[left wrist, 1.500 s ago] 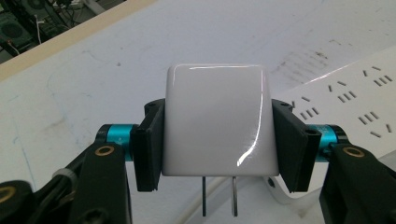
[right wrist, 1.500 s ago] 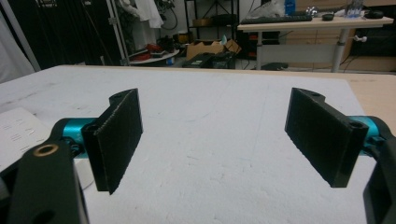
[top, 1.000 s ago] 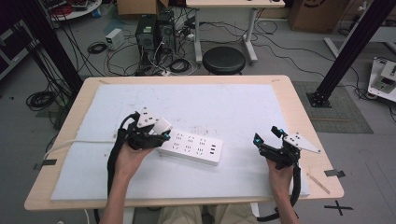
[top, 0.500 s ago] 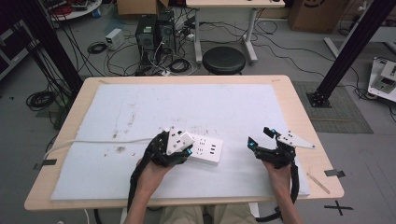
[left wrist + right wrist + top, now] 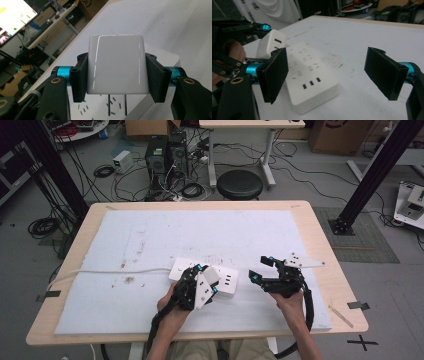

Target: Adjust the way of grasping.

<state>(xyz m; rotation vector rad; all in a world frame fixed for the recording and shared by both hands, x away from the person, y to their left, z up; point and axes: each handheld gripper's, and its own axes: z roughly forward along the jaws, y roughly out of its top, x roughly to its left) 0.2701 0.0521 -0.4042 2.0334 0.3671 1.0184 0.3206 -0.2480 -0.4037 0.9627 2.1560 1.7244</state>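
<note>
A person seated at a wooden desk (image 5: pixel 320 240) covered by a white foam sheet (image 5: pixel 210 235) works with a two-jaw gripper in each hand. The left gripper (image 5: pixel 200 282) has its jaws clamped on the flat sides of a glossy white charger block (image 5: pixel 117 64), whose two metal prongs (image 5: pixel 117 105) point down toward the slotted face of a white power strip (image 5: pixel 309 75). In the left gripper view the prongs hang just above the strip's sockets; whether they touch the face cannot be told. The strip lies flat on the foam near the desk's front edge, between the two hands, with its white cord (image 5: pixel 110 271) running off to the desk's left side.

The right gripper (image 5: pixel 262 269) hovers just right of the strip, its jaws wide apart and holding nothing, their black pads (image 5: pixel 274 75) framing the strip's end, where three small ports sit in a row. Dark smudges mark the foam near the strip. Behind the desk, a black stool (image 5: pixel 240 184) stands among cables on the floor.
</note>
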